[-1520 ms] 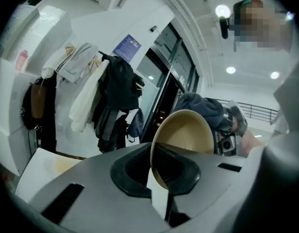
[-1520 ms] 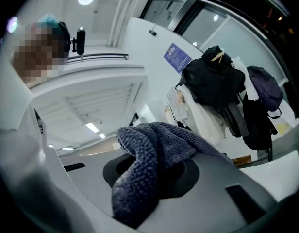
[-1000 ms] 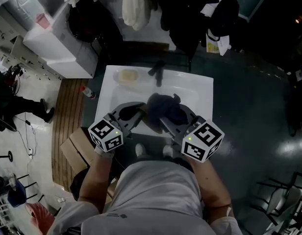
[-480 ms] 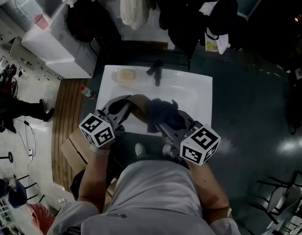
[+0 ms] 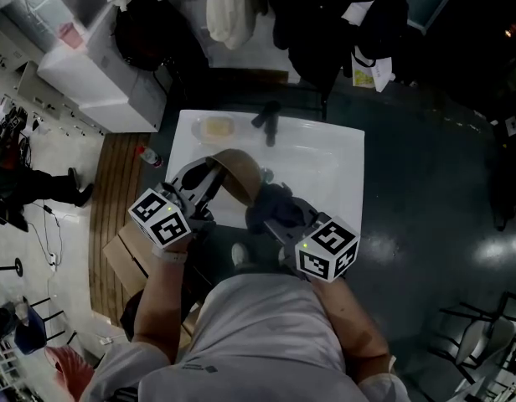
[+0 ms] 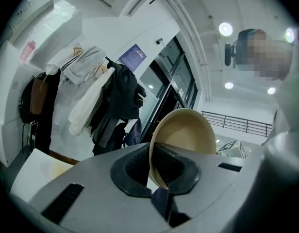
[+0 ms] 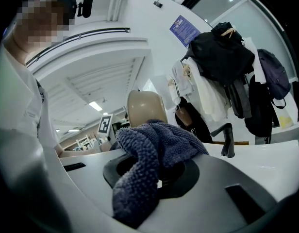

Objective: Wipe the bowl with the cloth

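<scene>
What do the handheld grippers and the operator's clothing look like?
Both the left gripper and right gripper: grey moulded shells, dark recess round the jaws. Each carries a white cube with black square markers; the right cube shows a green light. No cables visible. Person wears a light grey shirt.

Bowl [image 6: 188,135] smooth, matt tan; cloth [image 7: 149,154] nubby terry; sink [image 5: 342,153] glossy white.

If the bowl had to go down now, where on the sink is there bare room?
The right half of the sink is bare, between the faucet and the right rim. The back left corner holds a yellowish item. The front left is crowded: the left gripper holds the bowl there, beside the right gripper with the cloth.
</scene>
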